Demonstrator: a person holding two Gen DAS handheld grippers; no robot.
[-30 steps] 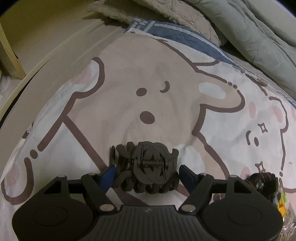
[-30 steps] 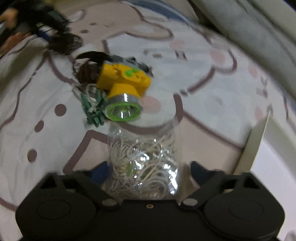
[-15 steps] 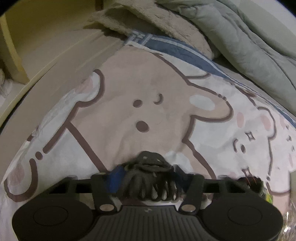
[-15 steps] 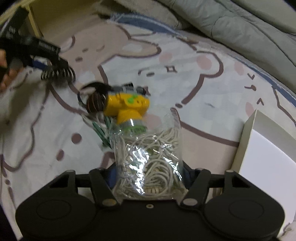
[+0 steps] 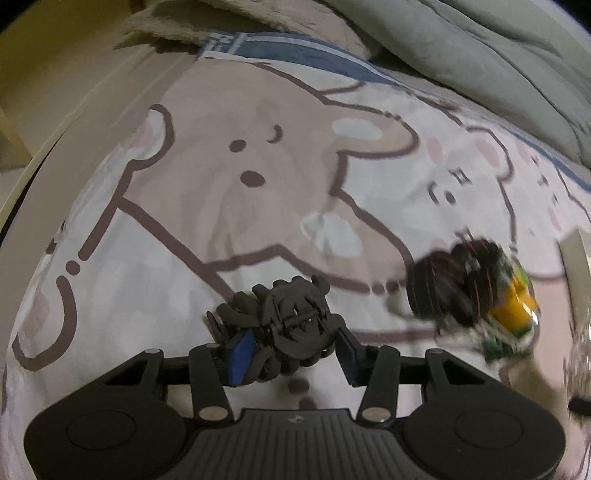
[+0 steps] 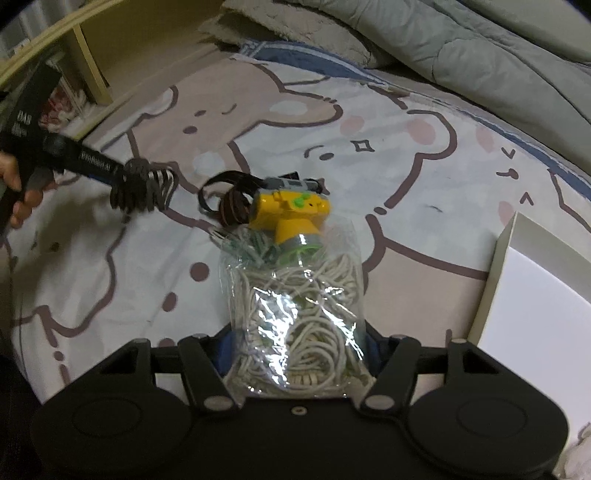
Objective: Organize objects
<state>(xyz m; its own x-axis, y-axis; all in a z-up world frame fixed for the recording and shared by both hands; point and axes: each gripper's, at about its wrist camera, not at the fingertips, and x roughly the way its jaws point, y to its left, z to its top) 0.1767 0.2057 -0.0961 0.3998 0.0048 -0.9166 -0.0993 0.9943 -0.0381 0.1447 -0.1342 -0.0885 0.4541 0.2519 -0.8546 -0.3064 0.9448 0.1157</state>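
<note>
My left gripper (image 5: 291, 350) is shut on a black claw hair clip (image 5: 284, 325) and holds it above the cartoon bedsheet; the clip also shows in the right wrist view (image 6: 142, 190). My right gripper (image 6: 299, 354) is shut on a clear plastic bag of white cord (image 6: 299, 321), lifted off the sheet. A yellow headlamp (image 6: 291, 214) with a dark strap (image 6: 229, 195) lies beyond the bag; it shows blurred in the left wrist view (image 5: 513, 310). Green clips (image 6: 251, 247) lie beside the headlamp.
A white box (image 6: 535, 295) stands at the right on the sheet. A grey quilt (image 6: 461, 40) and a fleece blanket (image 6: 295, 29) are piled at the far side. A wooden shelf (image 6: 88, 55) stands at the far left.
Both grippers closed on their objects and lifted them: the left one with the hair clip, moving right toward the headlamp, the right one with the bag of cord.
</note>
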